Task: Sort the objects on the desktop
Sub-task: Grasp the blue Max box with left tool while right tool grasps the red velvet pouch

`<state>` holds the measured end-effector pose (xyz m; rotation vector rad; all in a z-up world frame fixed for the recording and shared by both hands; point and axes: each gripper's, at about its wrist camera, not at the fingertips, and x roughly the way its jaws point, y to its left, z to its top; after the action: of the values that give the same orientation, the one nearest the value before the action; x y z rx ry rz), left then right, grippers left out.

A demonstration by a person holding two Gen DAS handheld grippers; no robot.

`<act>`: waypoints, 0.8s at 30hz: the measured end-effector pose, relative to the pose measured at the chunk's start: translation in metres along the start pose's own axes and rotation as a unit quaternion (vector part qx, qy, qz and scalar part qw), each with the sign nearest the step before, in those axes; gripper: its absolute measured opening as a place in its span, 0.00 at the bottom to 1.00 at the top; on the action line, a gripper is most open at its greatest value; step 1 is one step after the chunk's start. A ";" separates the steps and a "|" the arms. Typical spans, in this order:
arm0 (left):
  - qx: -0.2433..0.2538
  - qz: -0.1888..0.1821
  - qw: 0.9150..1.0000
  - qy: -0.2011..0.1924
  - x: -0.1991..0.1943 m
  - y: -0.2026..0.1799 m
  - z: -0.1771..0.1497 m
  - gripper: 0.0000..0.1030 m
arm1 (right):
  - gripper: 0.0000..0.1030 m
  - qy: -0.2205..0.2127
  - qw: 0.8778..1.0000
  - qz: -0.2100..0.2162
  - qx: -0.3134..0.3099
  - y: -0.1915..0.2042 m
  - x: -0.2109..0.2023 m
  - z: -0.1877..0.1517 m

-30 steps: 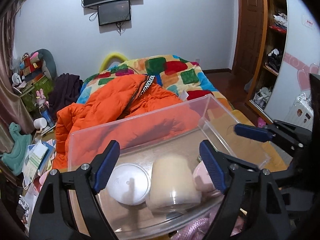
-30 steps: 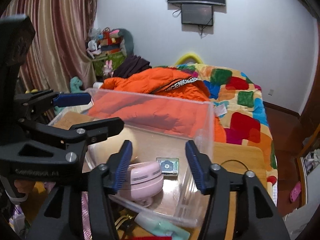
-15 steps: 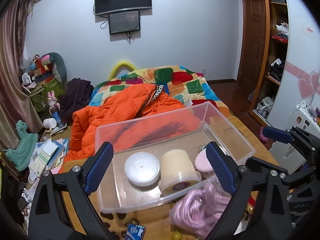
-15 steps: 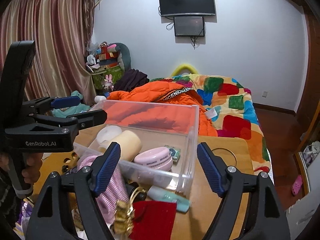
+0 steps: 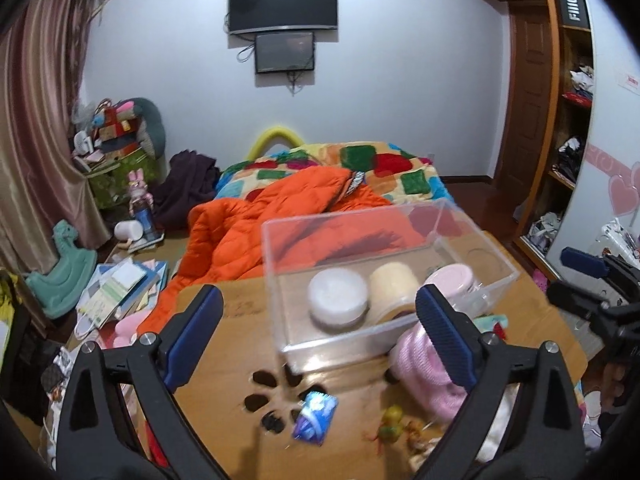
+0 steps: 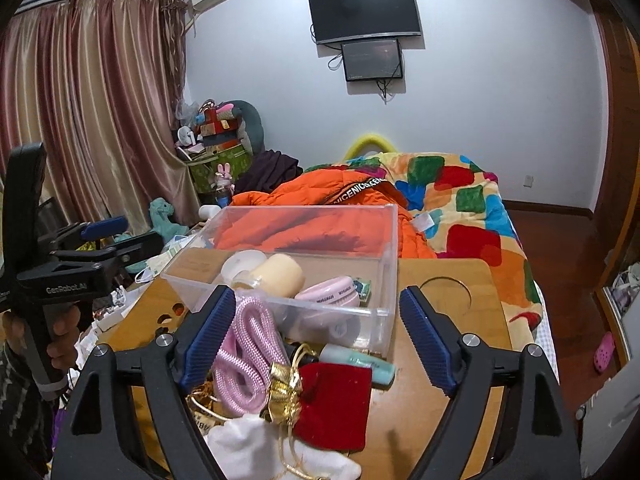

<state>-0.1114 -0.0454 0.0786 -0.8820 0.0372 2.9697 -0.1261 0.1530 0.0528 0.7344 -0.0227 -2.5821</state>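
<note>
Your left tongs point(image 5: 318, 334) stand released, blue pads spread wide with nothing between them; their jaws have just been opening. Directly under them on the wooden worktop point(image 5: 236, 364) lie a blue packet point(image 5: 315, 416) and a small yellow-green toy point(image 5: 390, 424), apart from each other. Against the right pad sits a pink knitted bundle point(image 5: 420, 368), touching the near wall of the clear bin point(image 5: 280, 280).

Your right tongs point(image 6: 316, 338) are likewise released — jaws just opened further, gripping nothing. Between and below their pads lie a pink rope point(image 6: 240, 356), a red velvet pouch point(image 6: 334, 404) with gold trim, a white cloth point(image 6: 256, 444) nearest you, and a mint-green tube point(image 6: 360, 362) just beside the bin's near wall.

Ahead of both tongs, the bin holds a white round lid point(image 5: 338, 294), a cream cylinder point(image 5: 394, 284) on its side, a pink case point(image 6: 334, 294) and a small green item point(image 6: 364, 289) — all inside one compartment. Beyond the worktop lies an orange jacket point(image 6: 340, 196) on the bed point(image 6: 460, 196).
</note>
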 end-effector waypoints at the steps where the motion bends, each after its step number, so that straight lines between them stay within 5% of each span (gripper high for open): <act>1: -0.002 0.002 1.000 0.005 0.000 0.004 -0.003 0.95 | 0.79 0.001 1.000 -0.001 0.003 0.000 0.000 -0.002; 10: -0.015 0.018 0.998 0.055 0.015 0.025 -0.043 0.95 | 0.79 0.039 0.999 -0.024 0.012 -0.009 0.010 -0.031; 17: -0.007 0.012 0.994 0.111 0.039 0.022 -0.077 0.95 | 0.80 0.065 0.997 0.004 0.038 -0.014 0.020 -0.050; 24: 0.016 0.018 0.994 0.109 0.045 0.012 -0.094 0.87 | 0.79 0.104 0.994 0.013 0.035 -0.012 0.042 -0.066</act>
<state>-0.0979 -0.0588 -0.0246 -1.2094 0.1078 2.8810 -0.1297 0.1532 -0.0258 1.0176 -0.0573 -2.4776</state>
